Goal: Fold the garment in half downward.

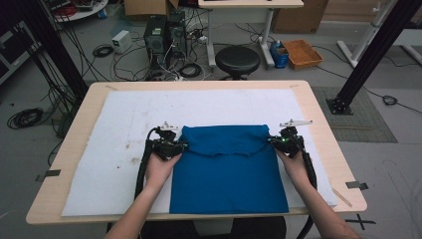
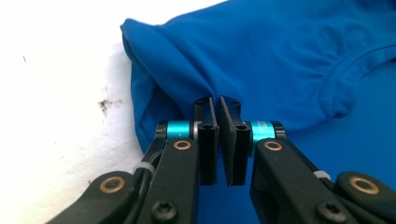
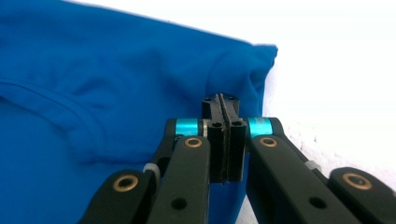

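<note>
The blue shirt (image 1: 229, 172) lies flat on the white mat (image 1: 114, 149), its far part doubled back toward the person so that a folded band crosses it from side to side, with the collar (image 2: 355, 65) showing on that band. The shirt's long axis runs from the person away across the table (image 1: 318, 114), and the fold edge lies across that axis, which is the line any coming move turns on. At the left end of the fold, the left gripper (image 2: 218, 105) is clenched on a pinch of cloth at the shirt's corner; its jaws stand almost together with a thin ridge of blue fabric rising between them. At the right end of the fold, the right gripper (image 3: 220, 100) is pressed fully together on the cloth at the opposite corner. Each gripper sits just outside the shirt's side edge and points inward at it, so the two face each other along the fold, level with one another. Neither hand is nearer: both hold their own corner. A further fold would likely call for carrying both corners together toward the near hem, keeping the band straight.
</note>
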